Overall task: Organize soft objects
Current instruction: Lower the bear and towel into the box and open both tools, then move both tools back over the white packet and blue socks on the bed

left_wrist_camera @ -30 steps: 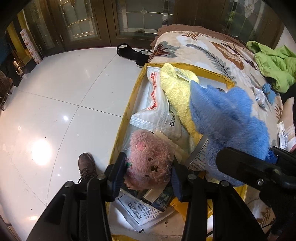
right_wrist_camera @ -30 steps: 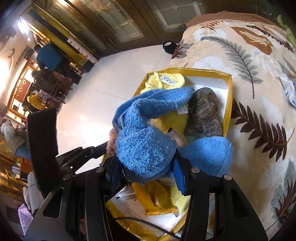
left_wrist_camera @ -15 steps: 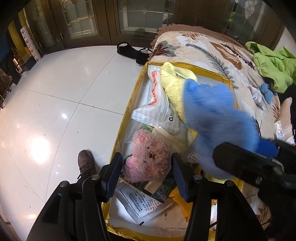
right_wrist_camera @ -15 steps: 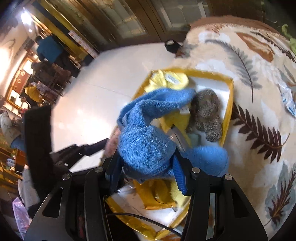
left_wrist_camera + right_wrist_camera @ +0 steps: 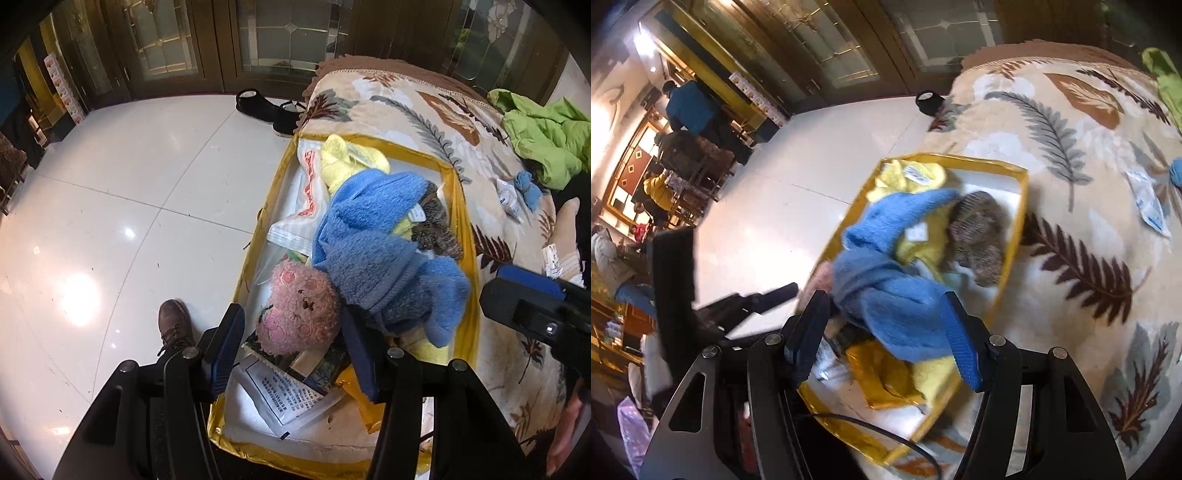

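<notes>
A yellow-rimmed storage box (image 5: 466, 236) lies on the leaf-patterned bed cover. In it lie a blue fluffy towel (image 5: 373, 251), a yellow towel (image 5: 347, 162), a grey-brown knitted item (image 5: 436, 229) and a pink plush bear (image 5: 299, 310). My left gripper (image 5: 295, 350) is open, its jaws on either side of the bear without closing on it. My right gripper (image 5: 882, 339) is open just above the blue towel (image 5: 897, 291), which rests in the box (image 5: 1015, 229) and is free of the jaws.
Plastic bags (image 5: 306, 206) and printed leaflets (image 5: 288, 391) lie in the box. A green jacket (image 5: 543, 136) and small blue cloth (image 5: 528, 184) lie on the bed. Black shoes (image 5: 269, 110) and a brown shoe (image 5: 175, 325) stand on the white tiled floor.
My right gripper, shut on the blue towel before, has opened and let it drop into the box. My left gripper has drawn back a little from the bear.
</notes>
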`<state>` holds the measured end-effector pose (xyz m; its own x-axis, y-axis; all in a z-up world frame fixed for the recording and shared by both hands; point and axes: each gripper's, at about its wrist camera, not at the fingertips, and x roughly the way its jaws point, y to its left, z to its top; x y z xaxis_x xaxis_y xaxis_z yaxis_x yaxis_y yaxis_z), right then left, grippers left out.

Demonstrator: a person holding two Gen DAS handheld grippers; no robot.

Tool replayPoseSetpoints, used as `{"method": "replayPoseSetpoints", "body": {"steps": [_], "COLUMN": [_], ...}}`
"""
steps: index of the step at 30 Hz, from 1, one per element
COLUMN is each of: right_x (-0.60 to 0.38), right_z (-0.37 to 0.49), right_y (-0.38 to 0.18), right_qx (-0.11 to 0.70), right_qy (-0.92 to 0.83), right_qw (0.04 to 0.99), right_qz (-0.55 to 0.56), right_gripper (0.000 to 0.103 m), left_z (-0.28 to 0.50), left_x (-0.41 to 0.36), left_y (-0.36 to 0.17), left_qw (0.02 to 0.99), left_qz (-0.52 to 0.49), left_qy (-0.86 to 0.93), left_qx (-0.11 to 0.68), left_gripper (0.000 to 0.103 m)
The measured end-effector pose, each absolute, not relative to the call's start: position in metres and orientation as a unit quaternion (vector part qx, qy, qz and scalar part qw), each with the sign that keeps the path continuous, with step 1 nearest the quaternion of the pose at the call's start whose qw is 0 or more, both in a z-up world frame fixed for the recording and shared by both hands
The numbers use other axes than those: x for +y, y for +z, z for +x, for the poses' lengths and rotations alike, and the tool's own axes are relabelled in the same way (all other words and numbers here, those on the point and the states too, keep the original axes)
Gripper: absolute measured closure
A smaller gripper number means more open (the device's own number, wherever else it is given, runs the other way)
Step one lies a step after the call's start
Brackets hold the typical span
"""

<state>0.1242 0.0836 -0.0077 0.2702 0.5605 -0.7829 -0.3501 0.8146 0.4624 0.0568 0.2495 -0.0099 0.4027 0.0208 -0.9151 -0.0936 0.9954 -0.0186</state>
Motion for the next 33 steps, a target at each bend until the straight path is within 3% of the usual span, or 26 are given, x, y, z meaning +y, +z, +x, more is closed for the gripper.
{"method": "replayPoseSetpoints", "body": {"steps": [4,15,19,33], "right_x": [0.059,-0.025,-0.061,-0.189], "right_z": [0.124,0.119,0.114,0.141], "right_y": [-0.017,-0.031,-0.028,-0.037], "right_qx": [0.535,0.540,0.528,0.501], "right_qy": [0.274,0.222,0.197,0.095], "right_qw": [0.791,0.798,0.811,0.833], "right_qz": [0.112,0.148,0.156,0.213], "right_gripper": [0.040,0.040,0.040,0.040], "left_z": [0.055,0.062,0.074,0.140], "left_x": [0.239,0.180,0.154,0.054], "left_y": [0.002,0.021,0.023,-0.006], "left_qw": [0.843,0.856,0.857,0.829], "left_qz": [-0.019,0.009,-0.001,-0.004], "left_qy": [0.031,-0.010,-0.037,-0.109], "left_qx": [0.536,0.517,0.515,0.548], "left_gripper": [0.040,0.036,0.029,0.029]}}
